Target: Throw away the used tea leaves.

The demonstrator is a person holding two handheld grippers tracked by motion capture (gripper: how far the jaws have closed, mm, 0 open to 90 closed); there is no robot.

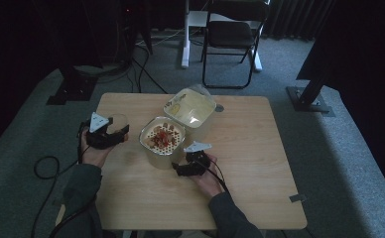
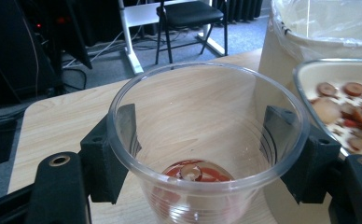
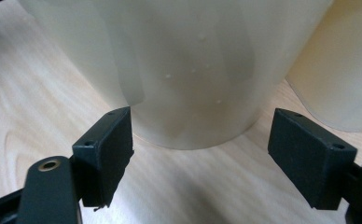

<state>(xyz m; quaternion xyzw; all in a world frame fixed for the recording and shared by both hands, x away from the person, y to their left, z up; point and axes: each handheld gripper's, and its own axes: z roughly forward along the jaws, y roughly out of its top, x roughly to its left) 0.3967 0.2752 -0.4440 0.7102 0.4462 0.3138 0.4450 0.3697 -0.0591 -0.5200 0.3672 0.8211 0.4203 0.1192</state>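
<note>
The wooden table sits on grey carpet. Beyond its far edge a black folding chair stands beside a white desk leg; cables trail off far-left, and dark curtains hang behind.

Each hand-held gripper is black and blocky. The left hand-held gripper and the right hand-held gripper each carry a pale grey three-cornered plate on top. A black cable trails from the left one and loops beside the person's arm. Both arms wear dark grey-green long sleeves. Seen close, the jaws are flat-faced black rectangular blocks with small screw holes in their top edges, mounted on black arms with a brass-ringed hole.
</note>
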